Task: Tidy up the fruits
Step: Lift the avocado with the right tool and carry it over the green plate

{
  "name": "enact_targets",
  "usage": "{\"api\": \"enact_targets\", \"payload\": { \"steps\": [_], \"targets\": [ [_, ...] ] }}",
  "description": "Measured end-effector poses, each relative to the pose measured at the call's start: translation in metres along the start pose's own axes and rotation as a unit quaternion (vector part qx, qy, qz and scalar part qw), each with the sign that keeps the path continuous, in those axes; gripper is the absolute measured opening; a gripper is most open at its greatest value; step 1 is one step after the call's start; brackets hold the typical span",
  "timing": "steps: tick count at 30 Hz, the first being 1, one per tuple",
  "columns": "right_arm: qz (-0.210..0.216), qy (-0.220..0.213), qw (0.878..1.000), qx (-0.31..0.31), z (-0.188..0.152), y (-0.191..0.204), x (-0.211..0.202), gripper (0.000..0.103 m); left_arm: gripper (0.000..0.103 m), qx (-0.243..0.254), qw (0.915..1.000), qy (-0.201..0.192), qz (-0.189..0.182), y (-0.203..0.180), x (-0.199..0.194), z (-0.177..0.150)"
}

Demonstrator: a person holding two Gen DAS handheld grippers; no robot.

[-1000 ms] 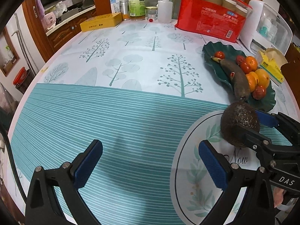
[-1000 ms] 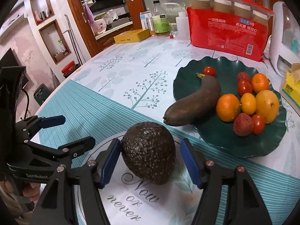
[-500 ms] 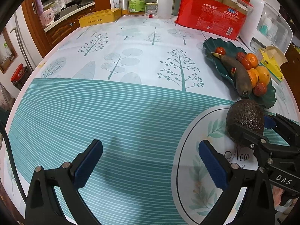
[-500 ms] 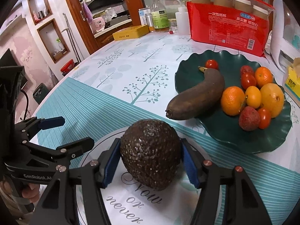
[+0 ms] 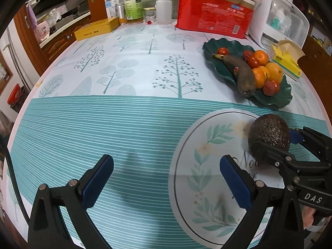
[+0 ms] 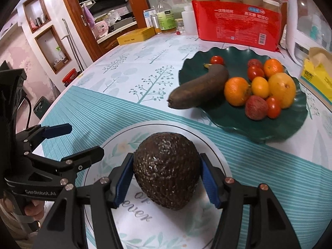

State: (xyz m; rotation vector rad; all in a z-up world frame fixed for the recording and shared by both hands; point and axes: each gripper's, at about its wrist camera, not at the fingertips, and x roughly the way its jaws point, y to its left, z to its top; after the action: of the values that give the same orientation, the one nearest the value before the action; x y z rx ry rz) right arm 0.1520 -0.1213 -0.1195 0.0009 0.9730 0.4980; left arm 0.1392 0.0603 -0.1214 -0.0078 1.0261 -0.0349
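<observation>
Avocado (image 6: pixel 167 170) first: I have my right gripper (image 6: pixel 166 178) clamped on it, both blue pads pressed against its dark, pebbled sides. It sits over the round white leaf-print motif on the surface (image 5: pixel 128 124), near the close right part of the scene; I cannot tell whether its underside touches the cloth. From the left wrist view the same avocado (image 5: pixel 268 133) shows at the right edge, held in the black fingers of the right gripper (image 5: pixel 276 143).

My left gripper (image 5: pixel 166 180) has its jaws spread wide with nothing between them, above the teal-striped band of the cloth, to the left of the avocado. In the right wrist view the left gripper (image 6: pixel 78 141) appears at the left edge, apart from the fruit.

Farther off and to the right lies a dark green wavy-edged plate (image 6: pixel 238 120). On it I see a brown overripe banana (image 6: pixel 199 88) whose tip sticks out past the plate's left rim, with oranges (image 6: pixel 236 91), small red tomatoes and a reddish fruit clustered touching one another on its right side. Behind the plate, at the far edge, stands a red package (image 6: pixel 236 29), and a yellow box (image 5: pixel 96 29) lies far left.
</observation>
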Motion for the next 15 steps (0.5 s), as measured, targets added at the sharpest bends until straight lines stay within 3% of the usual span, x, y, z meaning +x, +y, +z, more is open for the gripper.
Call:
{"api": "enact_targets", "payload": {
  "steps": [15],
  "targets": [
    [-0.001, -0.011, 0.999, 0.031, -0.003, -0.011, -0.018, 0.062, 0.102, 0.018, 0.9998, -0.004, -0.006, -0.012, -0.011, -0.005]
  ]
}}
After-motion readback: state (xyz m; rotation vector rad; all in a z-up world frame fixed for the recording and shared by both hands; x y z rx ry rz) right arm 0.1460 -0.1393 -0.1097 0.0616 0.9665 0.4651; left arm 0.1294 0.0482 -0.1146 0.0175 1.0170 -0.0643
